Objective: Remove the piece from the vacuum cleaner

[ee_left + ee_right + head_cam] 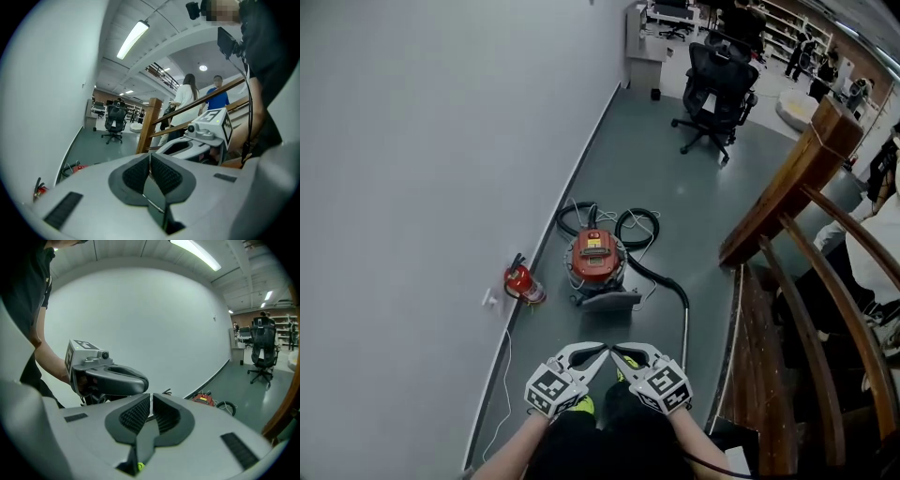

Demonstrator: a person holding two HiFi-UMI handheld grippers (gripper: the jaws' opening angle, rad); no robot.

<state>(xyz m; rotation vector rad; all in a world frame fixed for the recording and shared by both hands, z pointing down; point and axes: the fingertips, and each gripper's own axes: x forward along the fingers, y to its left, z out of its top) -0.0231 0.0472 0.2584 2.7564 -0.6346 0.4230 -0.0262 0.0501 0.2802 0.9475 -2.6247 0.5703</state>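
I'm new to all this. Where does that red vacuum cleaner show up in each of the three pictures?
Head view: the red vacuum cleaner sits mid-frame on the floor, near the white wall.
Left gripper view: far lower left, only a small red patch low in the picture.
Right gripper view: right of centre, at the foot of the wall.
Shared landmark: the black office chair, farther off than the cleaner in all three.
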